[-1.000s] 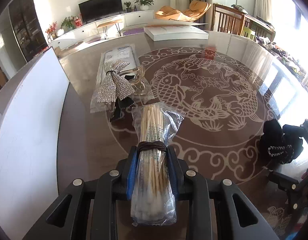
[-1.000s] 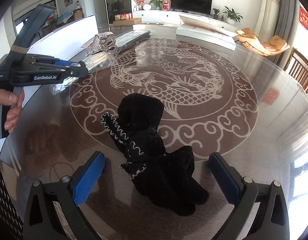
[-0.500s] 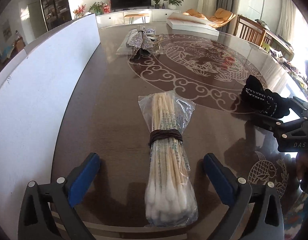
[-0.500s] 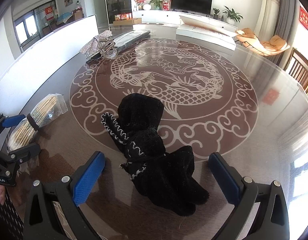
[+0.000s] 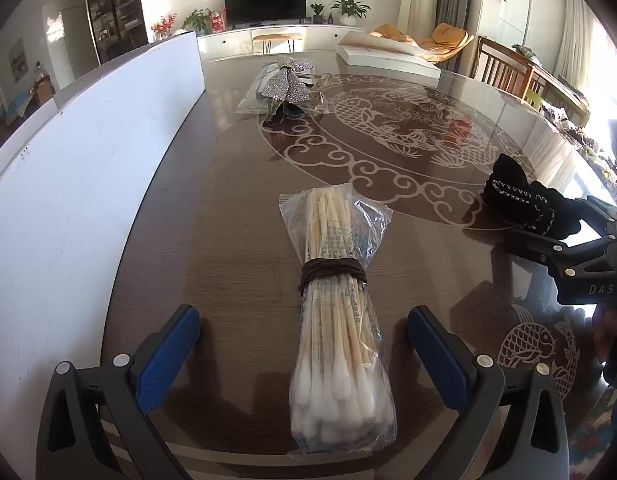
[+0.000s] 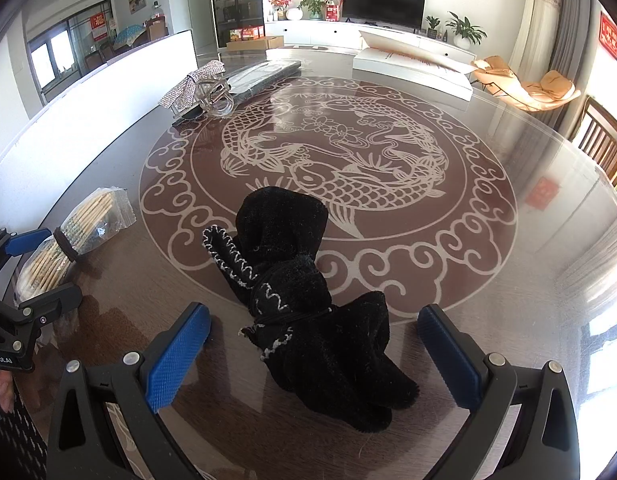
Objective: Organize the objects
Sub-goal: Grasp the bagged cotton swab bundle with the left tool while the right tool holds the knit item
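Left gripper (image 5: 304, 356): spread wide, nothing between its blue pads; it touches no object. In the right wrist view only one side of it shows, at the left edge.
Bag of cotton swabs (image 5: 338, 320): lies flat on the table (image 5: 236, 240) near the front edge, in the gap between the two left fingers but apart from both. A dark band is wound around its middle. The white tips point toward the camera, the wooden sticks point away. The print on the plastic is too small to read.
Right gripper (image 6: 314, 354): also spread wide and holds nothing.
Black gloves (image 6: 308, 300): a bunched pair with white stitching, on the rim of the fish pattern. The near end lies between the right fingers, without contact to either pad. How many pieces are in the bundle is hard to tell.
White board (image 5: 88, 168): stands upright along the left side of the table; its lower part is cut off by the frame.
Sparkly bow (image 5: 286, 84): far end of the table, on top of a flat packet; a clear hair clip (image 6: 216, 96) sits just beside it. What is under the bow is partly hidden.
Flat white box (image 6: 412, 68): far edge of the table, well apart from the rest.
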Tool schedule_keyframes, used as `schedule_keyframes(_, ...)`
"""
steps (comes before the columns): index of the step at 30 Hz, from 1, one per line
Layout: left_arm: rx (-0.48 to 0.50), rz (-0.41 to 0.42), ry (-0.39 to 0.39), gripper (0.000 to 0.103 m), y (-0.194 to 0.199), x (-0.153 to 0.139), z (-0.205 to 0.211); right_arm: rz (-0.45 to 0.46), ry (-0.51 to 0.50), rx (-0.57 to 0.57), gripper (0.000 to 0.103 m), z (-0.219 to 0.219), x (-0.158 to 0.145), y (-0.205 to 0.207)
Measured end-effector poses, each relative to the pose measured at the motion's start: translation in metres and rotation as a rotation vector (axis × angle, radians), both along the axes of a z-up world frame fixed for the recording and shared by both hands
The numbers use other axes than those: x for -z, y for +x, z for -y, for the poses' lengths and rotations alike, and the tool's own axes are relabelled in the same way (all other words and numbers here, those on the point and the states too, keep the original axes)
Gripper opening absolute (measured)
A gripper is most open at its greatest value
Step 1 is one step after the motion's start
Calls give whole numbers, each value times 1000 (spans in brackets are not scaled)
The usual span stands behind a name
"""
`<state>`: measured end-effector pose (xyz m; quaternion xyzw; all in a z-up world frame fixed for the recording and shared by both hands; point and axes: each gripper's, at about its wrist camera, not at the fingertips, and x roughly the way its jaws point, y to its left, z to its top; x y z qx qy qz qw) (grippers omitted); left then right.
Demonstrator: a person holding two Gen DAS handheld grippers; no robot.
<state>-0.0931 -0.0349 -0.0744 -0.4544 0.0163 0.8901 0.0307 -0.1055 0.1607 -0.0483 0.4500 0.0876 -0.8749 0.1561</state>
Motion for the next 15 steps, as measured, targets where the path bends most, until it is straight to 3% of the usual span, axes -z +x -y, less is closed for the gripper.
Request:
schedule_keyframes(7,-3,10,-1,103,-2,0,0,0,0,0,103,0,0,0)
schedule_keyframes(13,-2,108,-9,103,-7,-2,-2,1,0,0,103,0,0,0)
schedule_keyframes(15,26,122,-11,103,-6,-2,-3,50,17,-26,103,1,-1,-6)
